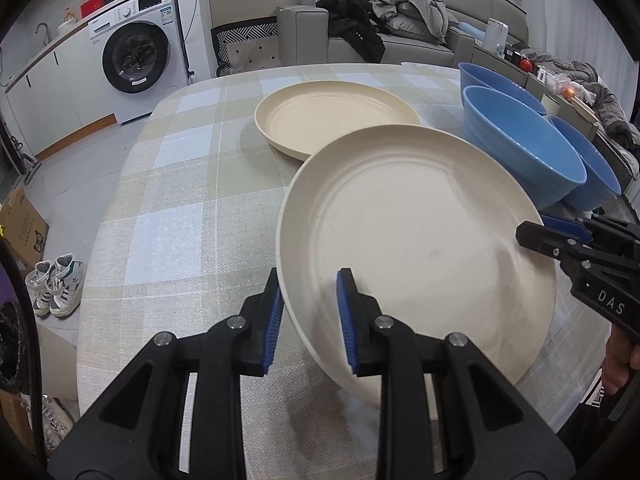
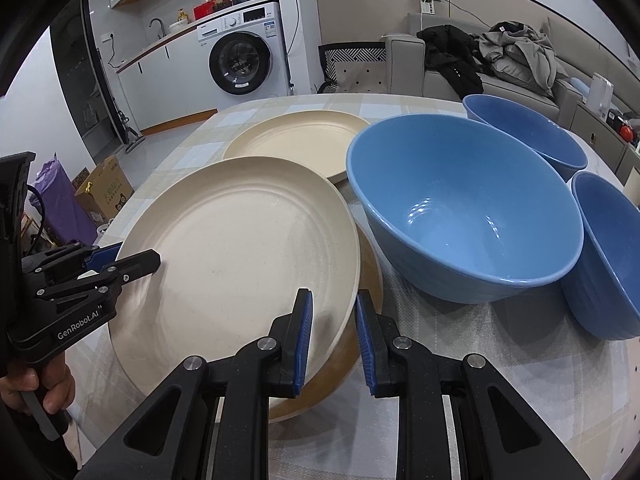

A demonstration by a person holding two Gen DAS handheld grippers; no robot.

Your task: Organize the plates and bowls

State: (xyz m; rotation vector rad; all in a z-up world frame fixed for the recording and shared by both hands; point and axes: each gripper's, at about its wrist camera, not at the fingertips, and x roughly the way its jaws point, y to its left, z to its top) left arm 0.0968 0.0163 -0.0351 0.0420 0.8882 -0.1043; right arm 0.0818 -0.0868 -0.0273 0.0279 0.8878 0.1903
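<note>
Right wrist view: my right gripper (image 2: 334, 336) and left gripper (image 1: 308, 312) each clamp opposite rims of the cream plate (image 2: 240, 248), held tilted above another plate (image 2: 360, 344), bowls (image 2: 460, 208) right.

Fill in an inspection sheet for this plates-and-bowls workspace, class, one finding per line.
Surface: round table under a checked cloth.
Job's things: near cream plate tilted, gripped on opposite rims; another plate shows beneath it; far cream plate lies flat; three blue bowls, the nearest beside the held plate.
Clutter: nothing seen on the table.
Grippers: left gripper and right gripper both shut on the near plate's rim.
Cables: one hangs down the wall by the washing machine.
Surroundings: washing machine, sofa with clothes, shoes, cardboard boxes.
</note>
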